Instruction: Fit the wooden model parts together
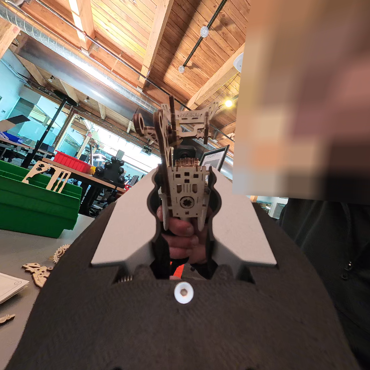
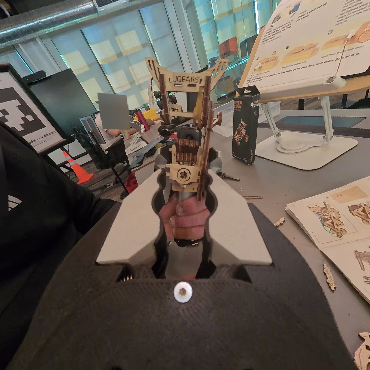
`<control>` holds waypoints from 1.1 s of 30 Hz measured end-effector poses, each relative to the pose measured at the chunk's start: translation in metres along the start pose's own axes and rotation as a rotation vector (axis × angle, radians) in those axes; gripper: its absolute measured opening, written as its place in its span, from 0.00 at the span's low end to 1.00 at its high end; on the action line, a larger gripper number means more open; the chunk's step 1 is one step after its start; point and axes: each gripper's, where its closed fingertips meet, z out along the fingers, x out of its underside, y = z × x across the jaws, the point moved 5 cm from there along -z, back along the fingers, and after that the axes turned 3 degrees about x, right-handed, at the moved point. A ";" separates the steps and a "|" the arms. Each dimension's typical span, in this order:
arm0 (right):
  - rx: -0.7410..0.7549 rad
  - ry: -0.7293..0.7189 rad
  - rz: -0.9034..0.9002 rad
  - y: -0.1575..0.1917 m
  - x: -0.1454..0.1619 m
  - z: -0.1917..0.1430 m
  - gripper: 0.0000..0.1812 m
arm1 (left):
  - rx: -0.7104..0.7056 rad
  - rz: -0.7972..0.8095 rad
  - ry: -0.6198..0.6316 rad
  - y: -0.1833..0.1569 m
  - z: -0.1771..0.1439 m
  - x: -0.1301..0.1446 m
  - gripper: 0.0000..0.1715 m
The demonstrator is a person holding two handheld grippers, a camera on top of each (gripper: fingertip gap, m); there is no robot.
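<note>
A half-built wooden model (image 1: 185, 192) is held in mid-air between two hand-held grippers that face each other, well above the grey counter (image 2: 280, 180). The left gripper (image 1: 185, 195) has its jaws pinching the model's pierced flat base plate; the right gripper (image 2: 184, 180) has its jaws pinching the same body from the opposite side, at the block with the round cross-cut socket. From each camera the model's winged top panel rises toward 12 o'clock, with a thin side frame beside it.

The thin laser-cut plywood looks light and stiff but brittle: the slender frame and wing tips would likely snap under a squeeze, so the solid base block seems the safer hold. Each view shows the opposite hand (image 2: 185, 218) gripping its handle, near 6 o'clock below the model. Loose wooden parts (image 1: 39, 273) lie on the counter at 8 o'clock of the left view.
</note>
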 end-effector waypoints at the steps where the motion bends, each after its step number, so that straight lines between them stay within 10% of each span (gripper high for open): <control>1: 0.000 -0.005 0.001 0.000 0.000 0.000 0.19 | 0.005 -0.003 0.000 0.000 0.000 0.000 0.27; 33: -0.023 0.010 0.029 0.000 -0.001 0.009 0.29 | -0.007 0.004 -0.060 0.000 -0.009 -0.016 0.26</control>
